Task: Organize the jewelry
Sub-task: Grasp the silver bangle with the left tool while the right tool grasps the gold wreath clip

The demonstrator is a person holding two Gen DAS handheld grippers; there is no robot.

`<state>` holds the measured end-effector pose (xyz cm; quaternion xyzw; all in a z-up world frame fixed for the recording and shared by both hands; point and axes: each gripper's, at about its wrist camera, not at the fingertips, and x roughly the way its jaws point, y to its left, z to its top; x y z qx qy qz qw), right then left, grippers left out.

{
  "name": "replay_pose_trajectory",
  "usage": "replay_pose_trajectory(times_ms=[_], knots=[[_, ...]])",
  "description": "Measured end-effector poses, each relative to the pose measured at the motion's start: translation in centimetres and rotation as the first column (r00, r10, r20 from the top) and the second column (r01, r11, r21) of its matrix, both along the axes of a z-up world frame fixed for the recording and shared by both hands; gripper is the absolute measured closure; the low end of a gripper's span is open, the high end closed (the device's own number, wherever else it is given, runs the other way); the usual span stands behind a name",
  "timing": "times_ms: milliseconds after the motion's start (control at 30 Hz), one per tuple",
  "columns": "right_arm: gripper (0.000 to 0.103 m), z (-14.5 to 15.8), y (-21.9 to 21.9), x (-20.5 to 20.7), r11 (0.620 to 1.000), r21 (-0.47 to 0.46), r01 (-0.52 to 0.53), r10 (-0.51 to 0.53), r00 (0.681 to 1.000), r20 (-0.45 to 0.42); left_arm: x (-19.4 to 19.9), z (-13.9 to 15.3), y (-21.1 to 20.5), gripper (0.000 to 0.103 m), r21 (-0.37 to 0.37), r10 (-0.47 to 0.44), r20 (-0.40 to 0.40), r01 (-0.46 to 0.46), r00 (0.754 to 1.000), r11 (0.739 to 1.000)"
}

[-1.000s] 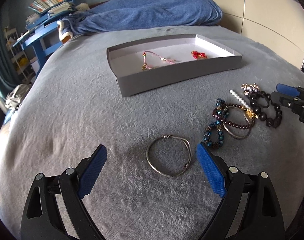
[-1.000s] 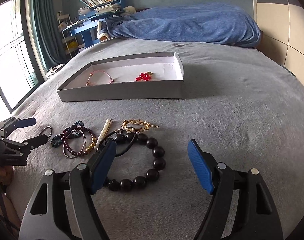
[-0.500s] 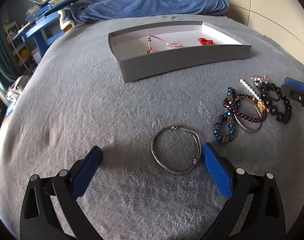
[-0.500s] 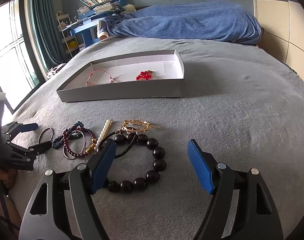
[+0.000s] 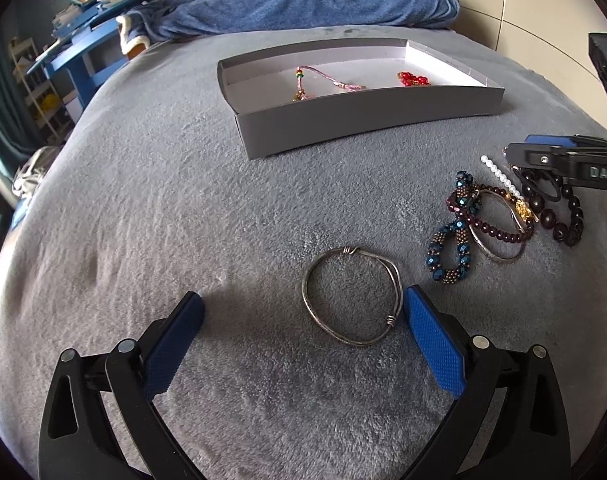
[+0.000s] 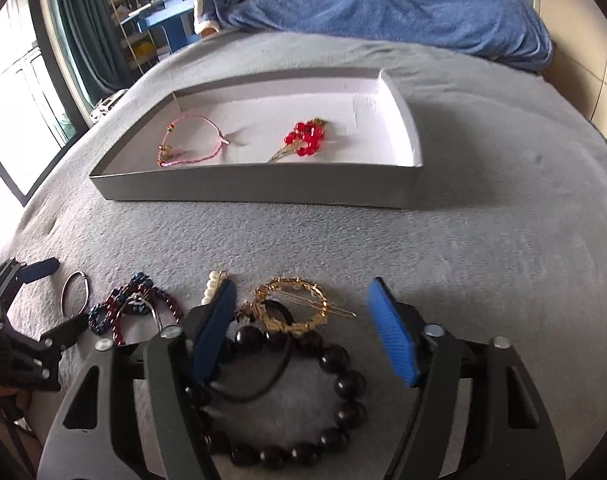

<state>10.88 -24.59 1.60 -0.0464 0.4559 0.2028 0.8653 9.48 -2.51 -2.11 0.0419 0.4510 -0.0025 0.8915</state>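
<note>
Since a second ago your right gripper point(image 6: 299, 316) has slid forward over the black beads point(image 6: 339, 360) and its jaws have just been narrowing, with the gold hairpin point(image 6: 291, 306) between them (nothing pinched yet). Your left gripper point(image 5: 303, 312) stands at its widest, low over the blanket point(image 5: 163, 200), with the silver bangle point(image 5: 351, 296) between the jaws, close by the right pad. Your tray point(image 6: 255, 190) beyond holds a pink cord point(image 6: 191, 140) and red beads point(image 6: 305, 138).
</note>
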Motion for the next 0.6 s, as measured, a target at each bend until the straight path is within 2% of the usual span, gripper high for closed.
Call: replay_pose_trajectory(times_ms=[67,133,233,333,400,467,600], knots=[[0.051,-0.4,0.2,0.3,1.0,0.0,0.005,-0.005,1.0,-0.015,0.0,0.0,0.1,0.004,-0.005,0.0,0.002,0.0,1.0,1.0],[0.053,-0.5,0.2,0.2,1.0,0.0,0.009,-0.009,1.0,-0.008,0.0,0.0,0.1,0.004,-0.003,0.0,0.001,0.0,1.0,1.0],[0.053,-0.4,0.0,0.0,1.0,0.019,0.014,-0.014,1.0,-0.002,-0.2,0.2,0.1,0.01,-0.013,-0.013,0.01,0.013,1.0,1.0],[0.053,-0.2,-0.2,-0.4,0.999,0.042,0.014,-0.014,1.0,0.012,-0.5,0.6,-0.4,0.029,-0.018,-0.048,0.027,0.048,0.999,0.999],[0.053,0.1,-0.3,-0.6,0.999,0.052,0.015,-0.017,1.0,0.023,-0.7,0.8,-0.9,0.049,-0.021,-0.077,0.035,0.078,0.996,0.997],[0.053,0.5,-0.7,-0.8,0.997,0.069,0.02,-0.023,0.999,0.039,-0.8,1.0,-1.1,0.055,-0.026,-0.095,0.041,0.096,0.995,0.995],[0.053,1.5,-1.3,-1.3,0.995,0.098,0.029,-0.035,0.997,0.063,-0.9,1.5,-0.5,0.055,-0.079,-0.086,0.068,0.091,0.994,0.993]])
